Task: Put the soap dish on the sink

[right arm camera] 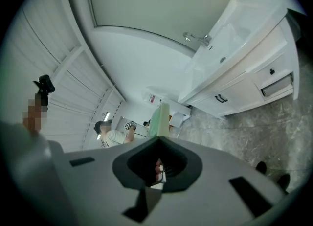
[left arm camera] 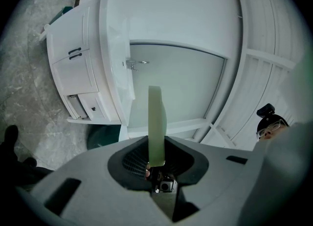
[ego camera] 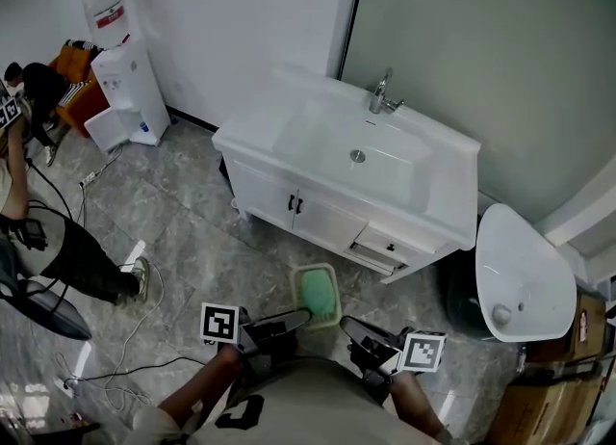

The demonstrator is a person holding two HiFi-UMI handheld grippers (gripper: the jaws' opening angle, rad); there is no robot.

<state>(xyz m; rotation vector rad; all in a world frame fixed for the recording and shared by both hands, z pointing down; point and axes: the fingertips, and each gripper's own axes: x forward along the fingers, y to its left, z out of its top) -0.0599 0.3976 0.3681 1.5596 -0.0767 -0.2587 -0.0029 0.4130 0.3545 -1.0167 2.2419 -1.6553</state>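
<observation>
Two claws share the green soap dish (ego camera: 317, 296) in the head view. The left claw (ego camera: 304, 315) takes its left edge and the right claw (ego camera: 346, 323) its right, with the white sink (ego camera: 438, 130) well ahead of both.

In the left gripper view the left claw (left arm camera: 156, 164) is clenched on the soap dish (left arm camera: 156, 122) (seen edge-on, sticking straight out), and the sink (left arm camera: 115, 58) stands beyond it.

In the right gripper view the right claw (right arm camera: 159, 164) likewise grasps the soap dish (right arm camera: 160, 118), and the sink (right arm camera: 230, 36) lies far ahead to its right.
</observation>
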